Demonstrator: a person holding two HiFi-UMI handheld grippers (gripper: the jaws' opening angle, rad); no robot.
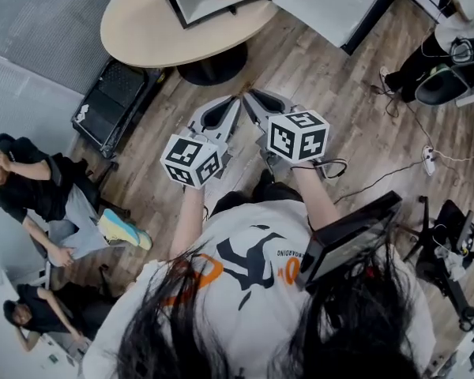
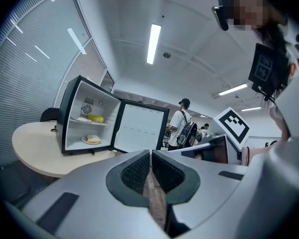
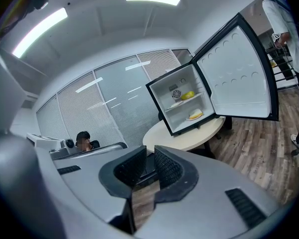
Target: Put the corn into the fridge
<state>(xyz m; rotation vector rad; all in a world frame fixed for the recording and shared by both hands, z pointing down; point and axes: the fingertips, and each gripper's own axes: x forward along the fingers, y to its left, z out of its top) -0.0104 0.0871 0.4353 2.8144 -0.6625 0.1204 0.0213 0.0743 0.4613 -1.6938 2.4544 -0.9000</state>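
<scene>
Claws shut and empty: the left claw has its pads pressed together with nothing between them, and the right claw is likewise closed on nothing. The pair are held side by side, tips nearly meeting, above a wood floor. The corn lies well ahead of both claws on the upper shelf of a mini fridge, whose door stands wide open. The fridge sits near the edge of a round counter. A plate of pale food rests on the lower shelf, below the corn.
</scene>
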